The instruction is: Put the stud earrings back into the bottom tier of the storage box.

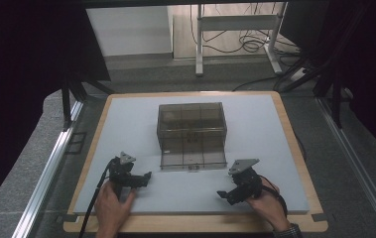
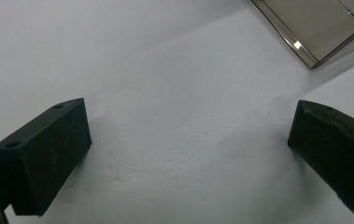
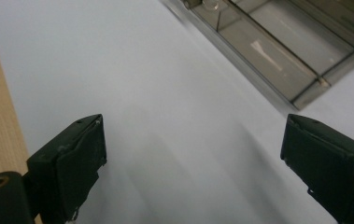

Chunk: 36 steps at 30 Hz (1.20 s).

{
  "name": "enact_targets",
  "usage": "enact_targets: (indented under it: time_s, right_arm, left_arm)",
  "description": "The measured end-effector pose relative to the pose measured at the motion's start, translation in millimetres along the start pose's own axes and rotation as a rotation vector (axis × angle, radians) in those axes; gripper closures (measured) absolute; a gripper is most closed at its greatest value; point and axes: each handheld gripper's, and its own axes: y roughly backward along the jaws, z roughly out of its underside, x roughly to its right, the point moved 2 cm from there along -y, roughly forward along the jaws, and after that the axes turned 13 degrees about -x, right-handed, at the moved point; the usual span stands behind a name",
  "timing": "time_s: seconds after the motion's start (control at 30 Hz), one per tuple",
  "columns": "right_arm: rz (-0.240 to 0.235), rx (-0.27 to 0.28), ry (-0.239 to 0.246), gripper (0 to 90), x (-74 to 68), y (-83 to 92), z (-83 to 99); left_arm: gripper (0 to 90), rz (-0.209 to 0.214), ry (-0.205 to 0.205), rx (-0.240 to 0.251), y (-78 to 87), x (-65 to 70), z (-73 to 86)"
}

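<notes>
We saw the smoked clear box [image 1: 192, 135] mid-mat. Our left gripper [image 1: 147, 176] sat near its front-left corner, right gripper [image 1: 221, 194] near front-right; both jaws wide apart, holding nothing, w/ bare grey mat [image 1: 126, 124] around the box.

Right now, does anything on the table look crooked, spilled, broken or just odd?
Nothing stands out. The smoky clear plastic box sits square on the white mat, unbroken, with nothing spilled around it. The left gripper and right gripper rest near the mat's front edge, jaws wide apart, holding nothing.
</notes>
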Motion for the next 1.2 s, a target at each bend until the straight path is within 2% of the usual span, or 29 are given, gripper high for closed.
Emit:
enact_targets:
  time_s: [0.53,0.63,0.87,1.2]
  right_arm:
    - [0.009,0.016,-0.040,6.0,3.5,-3.0,21.3]
    - [0.011,0.035,-0.048,5.6,3.4,-3.7,23.3]
    - [0.036,0.067,-0.035,5.1,1.9,-6.2,27.2]
    - [0.040,0.072,-0.034,5.1,1.6,-6.7,28.0]
  left_arm:
    - [0.0,0.000,0.000,0.000,0.0,0.0,0.0]
    - [0.0,0.000,0.000,0.000,0.0,-0.1,0.0]
    - [0.0,0.001,0.000,0.001,-0.1,-0.1,0.0]
    - [0.0,0.001,0.004,0.005,-0.3,0.4,-0.1]
